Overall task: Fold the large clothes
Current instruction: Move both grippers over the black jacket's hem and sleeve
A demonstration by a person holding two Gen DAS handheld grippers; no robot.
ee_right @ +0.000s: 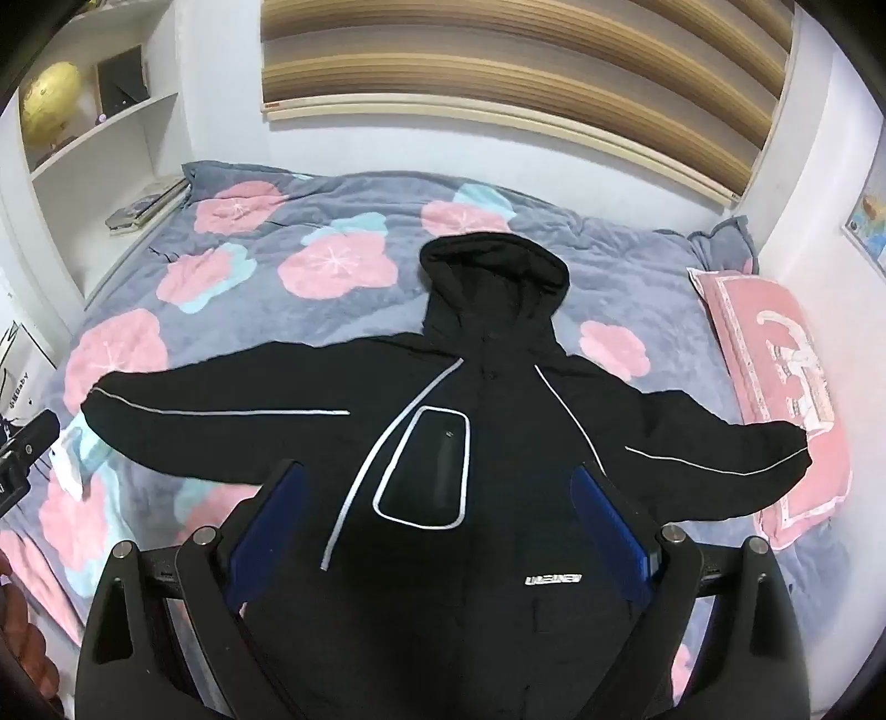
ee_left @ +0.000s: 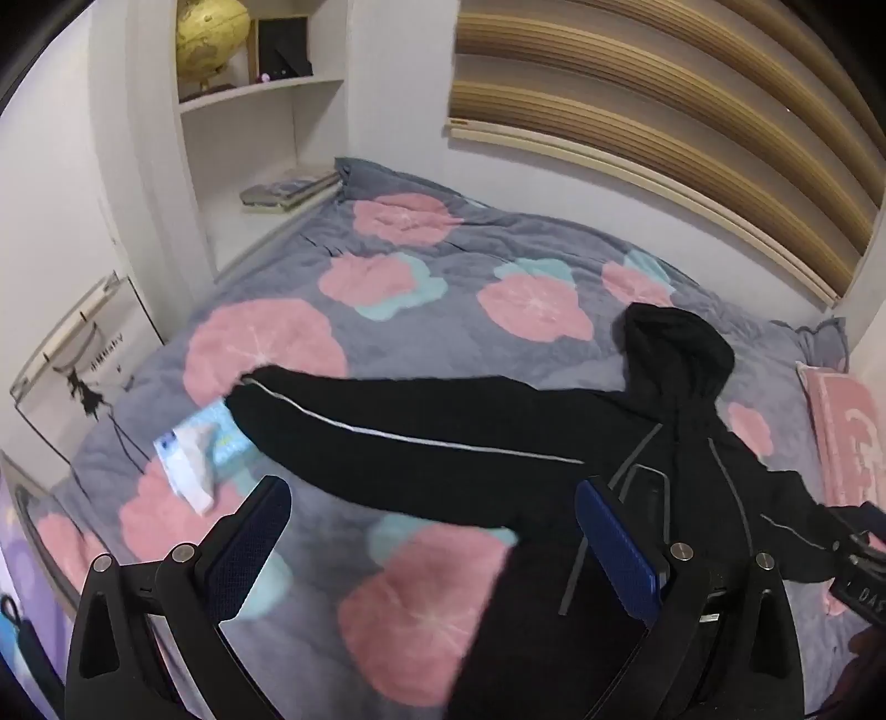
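Observation:
A black hooded jacket [ee_right: 498, 387] with grey piping lies front-up and spread flat on the flowered bed cover [ee_right: 249, 310]. Its hood [ee_right: 493, 266] points to the far wall and both sleeves [ee_right: 194, 421] stretch out sideways. My right gripper [ee_right: 443, 520] hangs open above the chest, nothing between its blue pads [ee_right: 609, 526]. In the left wrist view the jacket [ee_left: 421, 443] runs across the middle. My left gripper [ee_left: 437, 531] is open above the sleeve's near edge and holds nothing. The right gripper's body [ee_left: 858, 565] shows at the right edge.
A pink pillow [ee_right: 775, 387] lies at the bed's right side under the sleeve's cuff. A white and blue packet [ee_left: 191, 465] sits by the left cuff. White shelves with a globe [ee_left: 210, 39] and books [ee_left: 288, 191] stand on the left. A wooden slatted panel [ee_right: 498, 72] hangs behind.

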